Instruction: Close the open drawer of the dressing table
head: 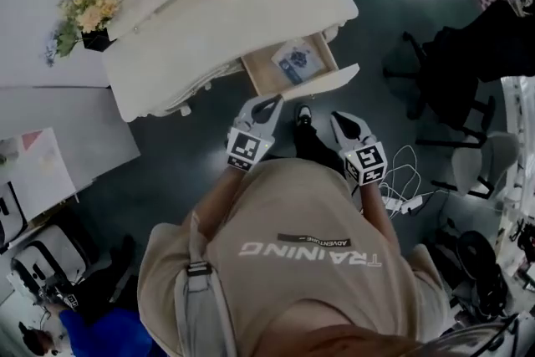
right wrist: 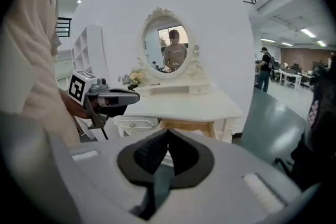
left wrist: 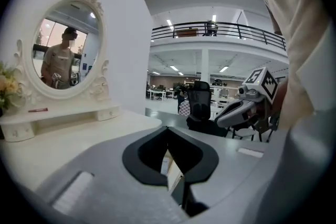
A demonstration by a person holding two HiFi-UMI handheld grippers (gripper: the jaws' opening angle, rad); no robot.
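The cream dressing table (head: 209,21) has its right-hand drawer (head: 266,73) pulled out, with a blue-and-white packet (head: 294,59) lying inside. The drawer's front panel (head: 324,84) faces me. My left gripper (head: 272,103) is shut and empty, its tip just below the drawer front's left end. My right gripper (head: 341,119) is also shut and empty, a little short of the front's right end. In the right gripper view the drawer's wooden side (right wrist: 191,127) shows beyond the jaws, and the left gripper (right wrist: 135,96) hangs beside it. The left gripper view shows the right gripper (left wrist: 223,119) alongside.
An oval mirror (left wrist: 60,44) and a pot of flowers (head: 84,12) stand on the table. A black office chair (head: 451,96) is to the right. A power strip with cables (head: 403,201) lies on the dark floor by my right side. A second drawer (right wrist: 134,124) is closed.
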